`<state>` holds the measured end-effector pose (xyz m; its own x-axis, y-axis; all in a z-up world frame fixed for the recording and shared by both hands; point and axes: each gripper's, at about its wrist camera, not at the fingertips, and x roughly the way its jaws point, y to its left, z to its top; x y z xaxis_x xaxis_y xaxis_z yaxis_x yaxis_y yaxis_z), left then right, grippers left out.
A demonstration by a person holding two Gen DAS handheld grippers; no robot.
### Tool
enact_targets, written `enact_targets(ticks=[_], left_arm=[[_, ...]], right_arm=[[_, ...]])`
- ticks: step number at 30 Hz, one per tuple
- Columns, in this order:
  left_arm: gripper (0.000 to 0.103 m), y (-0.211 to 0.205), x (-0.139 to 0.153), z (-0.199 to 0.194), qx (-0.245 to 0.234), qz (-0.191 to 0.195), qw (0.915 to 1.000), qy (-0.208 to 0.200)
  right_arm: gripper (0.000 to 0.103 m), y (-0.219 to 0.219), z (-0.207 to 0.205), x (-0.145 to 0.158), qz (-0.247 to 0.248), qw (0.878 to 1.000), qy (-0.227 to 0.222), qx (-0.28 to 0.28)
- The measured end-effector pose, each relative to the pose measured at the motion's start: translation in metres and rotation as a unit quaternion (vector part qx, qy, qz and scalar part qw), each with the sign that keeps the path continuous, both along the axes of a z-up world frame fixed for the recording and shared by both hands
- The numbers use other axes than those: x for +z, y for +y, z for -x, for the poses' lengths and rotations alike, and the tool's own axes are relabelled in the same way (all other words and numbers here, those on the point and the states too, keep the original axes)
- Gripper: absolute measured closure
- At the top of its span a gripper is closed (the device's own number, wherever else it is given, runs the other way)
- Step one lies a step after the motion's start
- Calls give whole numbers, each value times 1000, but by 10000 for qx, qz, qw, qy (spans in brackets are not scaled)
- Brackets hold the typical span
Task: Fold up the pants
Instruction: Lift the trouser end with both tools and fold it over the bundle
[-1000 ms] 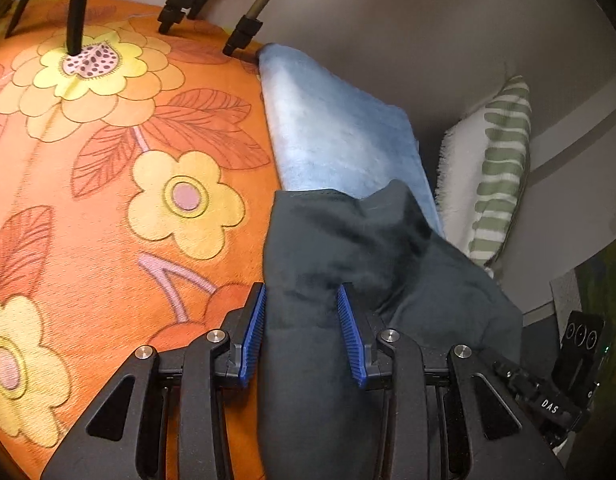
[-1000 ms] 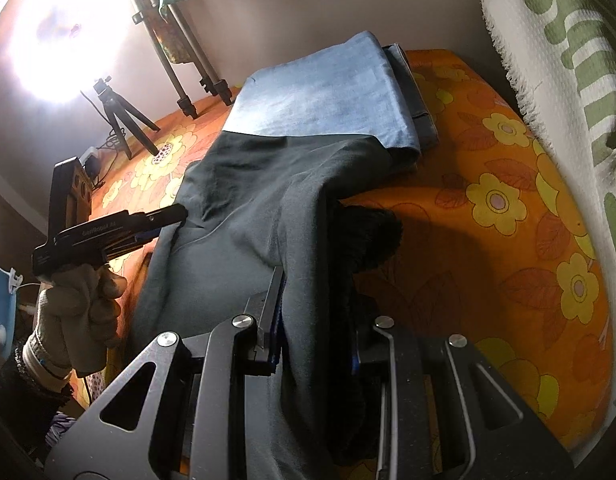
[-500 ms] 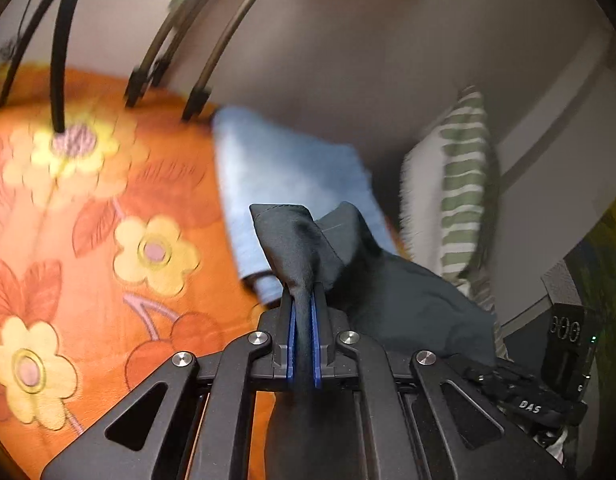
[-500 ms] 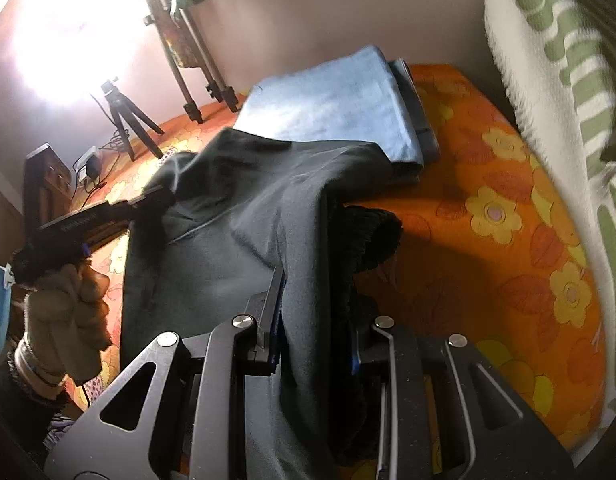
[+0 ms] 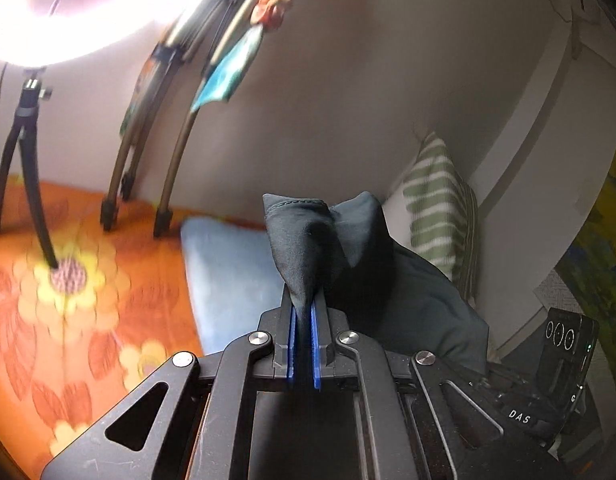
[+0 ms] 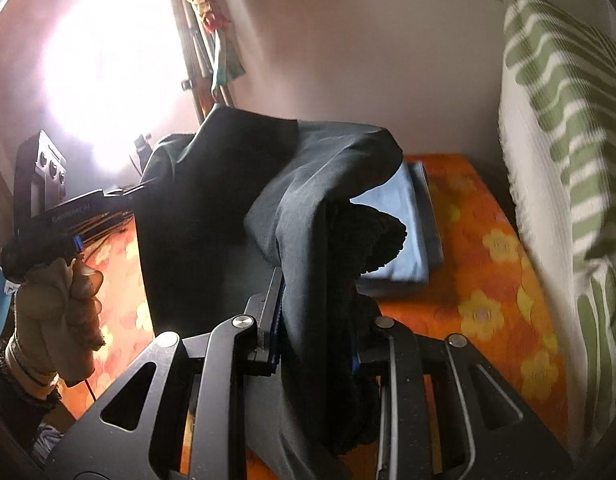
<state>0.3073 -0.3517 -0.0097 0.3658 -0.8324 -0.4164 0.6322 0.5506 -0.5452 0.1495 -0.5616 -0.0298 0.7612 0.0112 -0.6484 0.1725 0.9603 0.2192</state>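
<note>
a: two grippers — gripping anything?
b: left gripper [image 5: 303, 320] and right gripper [image 6: 314, 312] each pinch the dark pants [image 6: 308, 184], lifted above the orange bedspread [image 6: 480, 280] near its far edge.

Plain pale wall [image 5: 348, 80] behind a bed w/ orange cover printed w/ yellow flowers [image 5: 67, 280]. Very bright round lamp [image 5: 47, 8] glares top left, washed out, on a small black tripod [image 5: 23, 152] standing on the bed. Brownish tripod legs [image 5: 179, 152] beside it, coloured cloth hanging from them. Green-and-white striped cushion [image 6: 568, 128] leans at the wall, right side. Folded light-blue fabric stack [image 6: 404, 240] lies on the bed near the wall.
</note>
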Motion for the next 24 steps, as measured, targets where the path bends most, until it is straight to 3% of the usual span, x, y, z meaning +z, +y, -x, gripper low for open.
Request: enact_targets(ticks=[9, 24], left_arm=[[99, -33, 20, -46, 134, -69, 9993, -350], [99, -76, -11, -99, 353, -366, 9977, -443]], right_arm=[[78, -37, -67, 14, -27, 9999, -110, 21], [78, -85, -150, -19, 111, 9998, 165, 68]])
